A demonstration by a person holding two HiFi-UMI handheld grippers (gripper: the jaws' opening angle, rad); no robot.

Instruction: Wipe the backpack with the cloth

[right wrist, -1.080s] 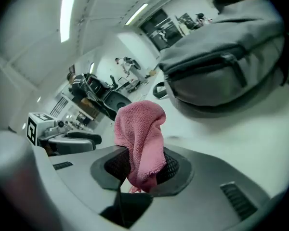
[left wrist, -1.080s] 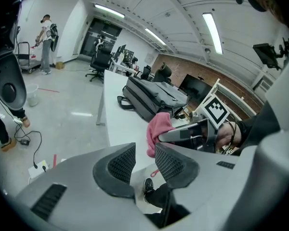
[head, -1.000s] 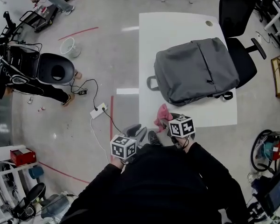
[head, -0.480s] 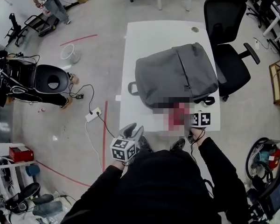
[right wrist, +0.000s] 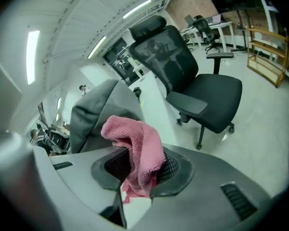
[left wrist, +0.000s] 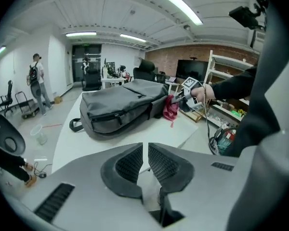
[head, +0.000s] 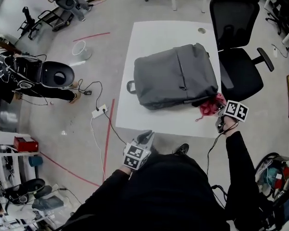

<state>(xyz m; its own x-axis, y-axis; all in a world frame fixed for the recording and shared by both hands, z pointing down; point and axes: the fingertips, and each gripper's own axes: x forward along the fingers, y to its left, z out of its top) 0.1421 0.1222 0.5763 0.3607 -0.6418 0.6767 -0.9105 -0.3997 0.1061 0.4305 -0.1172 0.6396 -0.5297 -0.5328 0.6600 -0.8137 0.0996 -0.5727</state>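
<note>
A grey backpack (head: 176,76) lies flat on the white table (head: 156,32), its handle toward the left; it also fills the left gripper view (left wrist: 120,105). My right gripper (head: 220,113) is shut on a pink cloth (head: 209,107) at the backpack's near right corner. In the right gripper view the pink cloth (right wrist: 137,150) hangs pinched between the pads, the backpack (right wrist: 94,114) just behind. My left gripper (head: 145,137) hovers off the table's near edge; its jaws have just been closing, a thin slit left and nothing between them (left wrist: 145,165).
A black office chair (head: 238,47) stands close to the table's right side, also seen as the chair (right wrist: 183,76) in the right gripper view. On the floor to the left are cables with a power strip (head: 99,111), a white bucket (head: 80,48) and a black stool (head: 58,74).
My right gripper has swept the pink cloth from the table's near edge rightward to the backpack's near right corner. The left gripper has shifted right and its jaws have come nearly together.
</note>
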